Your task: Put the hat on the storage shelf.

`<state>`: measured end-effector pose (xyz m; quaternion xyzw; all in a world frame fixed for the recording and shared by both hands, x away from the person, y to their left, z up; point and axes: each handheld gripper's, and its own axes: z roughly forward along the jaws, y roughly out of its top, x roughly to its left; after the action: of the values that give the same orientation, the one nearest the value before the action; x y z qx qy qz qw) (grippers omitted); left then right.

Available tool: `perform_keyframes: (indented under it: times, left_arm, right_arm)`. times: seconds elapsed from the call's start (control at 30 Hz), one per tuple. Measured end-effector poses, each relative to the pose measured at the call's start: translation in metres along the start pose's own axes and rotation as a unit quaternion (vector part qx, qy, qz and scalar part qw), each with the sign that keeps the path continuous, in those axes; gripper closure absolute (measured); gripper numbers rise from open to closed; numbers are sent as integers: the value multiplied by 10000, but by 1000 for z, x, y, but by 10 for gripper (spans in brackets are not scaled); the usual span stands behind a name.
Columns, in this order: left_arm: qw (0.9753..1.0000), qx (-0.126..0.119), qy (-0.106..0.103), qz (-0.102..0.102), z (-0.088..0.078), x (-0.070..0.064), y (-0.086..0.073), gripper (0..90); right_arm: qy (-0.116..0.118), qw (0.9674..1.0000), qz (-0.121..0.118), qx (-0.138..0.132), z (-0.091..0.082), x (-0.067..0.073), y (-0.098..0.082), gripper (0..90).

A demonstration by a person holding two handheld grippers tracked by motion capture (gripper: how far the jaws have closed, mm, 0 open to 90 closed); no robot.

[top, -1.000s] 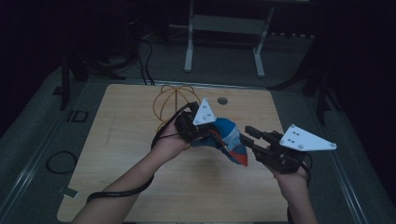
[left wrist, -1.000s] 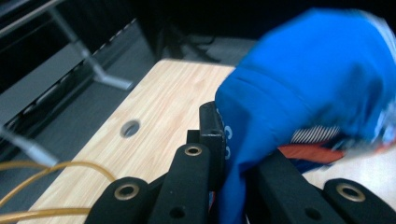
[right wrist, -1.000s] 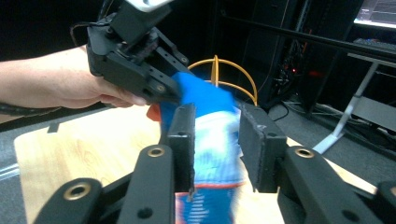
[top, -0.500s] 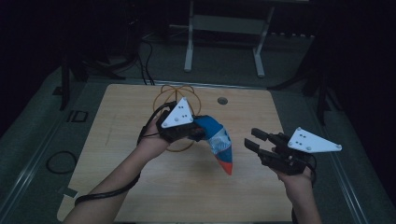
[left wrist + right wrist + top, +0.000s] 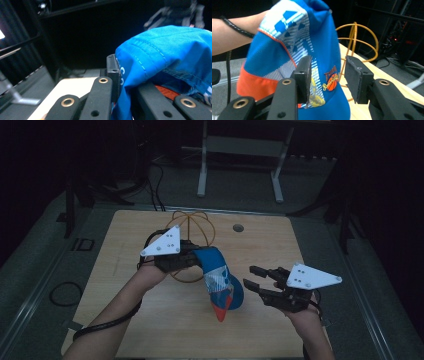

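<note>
A blue cap (image 5: 218, 279) with a white patterned panel and an orange peak hangs above the wooden table (image 5: 125, 230). My left gripper (image 5: 192, 261) is shut on the cap's top edge; blue fabric (image 5: 160, 55) is pinched between its jaws. The cap (image 5: 302, 50) dangles with the orange peak pointing down. My right gripper (image 5: 252, 277) stands open just right of the cap, apart from it. In the right gripper view its pads (image 5: 355, 77) frame the cap's logo with a gap between them (image 5: 327, 80).
An orange wire-frame sphere (image 5: 192, 227) sits on the table behind the cap, also in the right gripper view (image 5: 359, 40). A round hole (image 5: 238, 228) marks the table's far side. A white stand (image 5: 240, 150) rises beyond the table. Dark floor surrounds it.
The right gripper has let go of the cap and drawn back to the right, open. The left gripper has lifted the cap leftward, so it now hangs from that gripper alone.
</note>
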<state>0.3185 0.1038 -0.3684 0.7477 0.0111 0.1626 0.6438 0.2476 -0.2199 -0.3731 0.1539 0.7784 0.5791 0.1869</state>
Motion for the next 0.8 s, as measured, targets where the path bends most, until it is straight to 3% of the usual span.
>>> perform_keyframes:
  times: [0.1, 0.27, 0.37, 0.47, 0.6, 0.73, 0.77, 0.8]
  left_arm:
    - [9990, -346, -208, -172, -1, 1, -2, 900]
    - [9945, -838, -564, -273, 1, -1, -2, 900]
    - [9923, -971, -721, -278, 3, -3, -1, 900]
    - [9925, -927, -762, -247, 7, -5, 0, 900]
    - [9938, -812, -712, -272, 10, -6, 0, 900]
    - [9946, -749, -678, -243, 10, -6, -2, 900]
    - [9952, -694, -656, -220, 10, -7, -2, 900]
    - [9953, -686, -657, -194, 10, -7, -3, 900]
  right_arm:
    - [122, 9999, -37, -51, 7, 5, 3, 538]
    - [216, 9996, -153, -66, 21, 13, 8, 486]
    - [191, 9994, -279, -74, 26, 17, 11, 487]
    - [214, 9992, -333, -76, 30, 19, 15, 491]
    - [94, 9992, -378, -58, 34, 20, 16, 575]
    - [-86, 9993, -350, -16, 39, 19, 16, 796]
    - [-161, 9992, -353, 38, 40, 18, 16, 886]
    - [-201, 9993, -316, 63, 40, 18, 16, 900]
